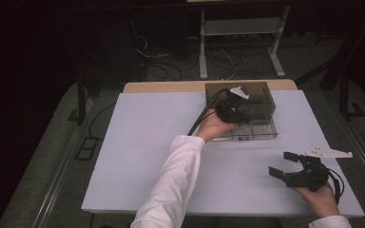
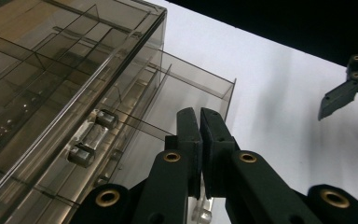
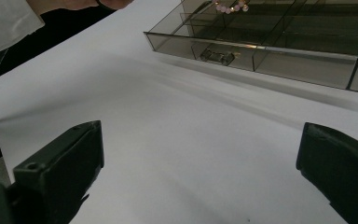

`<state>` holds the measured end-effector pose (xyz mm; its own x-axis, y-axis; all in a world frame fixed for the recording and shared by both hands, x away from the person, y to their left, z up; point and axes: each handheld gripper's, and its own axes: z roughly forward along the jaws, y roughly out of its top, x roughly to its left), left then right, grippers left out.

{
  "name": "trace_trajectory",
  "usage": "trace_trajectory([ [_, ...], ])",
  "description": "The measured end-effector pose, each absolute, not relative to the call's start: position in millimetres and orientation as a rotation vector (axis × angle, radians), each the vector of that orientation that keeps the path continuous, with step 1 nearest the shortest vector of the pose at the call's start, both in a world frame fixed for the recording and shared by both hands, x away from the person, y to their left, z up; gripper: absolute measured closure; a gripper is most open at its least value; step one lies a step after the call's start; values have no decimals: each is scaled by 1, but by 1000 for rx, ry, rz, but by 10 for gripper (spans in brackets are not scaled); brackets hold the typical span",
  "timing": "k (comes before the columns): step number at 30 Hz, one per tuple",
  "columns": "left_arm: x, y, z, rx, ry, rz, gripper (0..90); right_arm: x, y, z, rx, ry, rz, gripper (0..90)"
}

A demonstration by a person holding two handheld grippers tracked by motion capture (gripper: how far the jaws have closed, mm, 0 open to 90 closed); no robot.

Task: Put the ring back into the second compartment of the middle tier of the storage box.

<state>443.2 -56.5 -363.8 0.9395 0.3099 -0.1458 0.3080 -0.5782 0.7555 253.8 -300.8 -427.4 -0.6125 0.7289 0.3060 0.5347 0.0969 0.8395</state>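
Note:
A smoky clear drawer box (image 1: 247,92) stands at the table's far side, and its bottom drawer (image 1: 261,131) is pulled out toward me. My left gripper (image 1: 235,116) hovers over the drawer's left part. Seen in the left gripper view, the left gripper (image 2: 199,114) is shut, with nothing visible between its pads and the drawer (image 2: 191,88) beyond the tips. My right gripper (image 1: 283,164) rests open at the front right. Its jaws stand wide apart in the right gripper view (image 3: 200,135). Pink beads (image 3: 228,7) show over the drawer (image 3: 261,58); I cannot tell whether they hang or lie there.
The white table top (image 1: 147,142) stretches left of the box. A clear handle (image 3: 216,57) sits on the drawer front. A white sleeve (image 1: 171,185) crosses the table's middle. Cables (image 1: 171,61) and a frame's legs (image 1: 275,57) lie on the floor beyond the far edge.

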Motion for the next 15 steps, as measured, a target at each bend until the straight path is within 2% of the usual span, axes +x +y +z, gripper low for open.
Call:
trace_trajectory([
  [15,453,-59,-378,2252,481,6,864,254,-301,-427,1273,2180,1534,3],
])
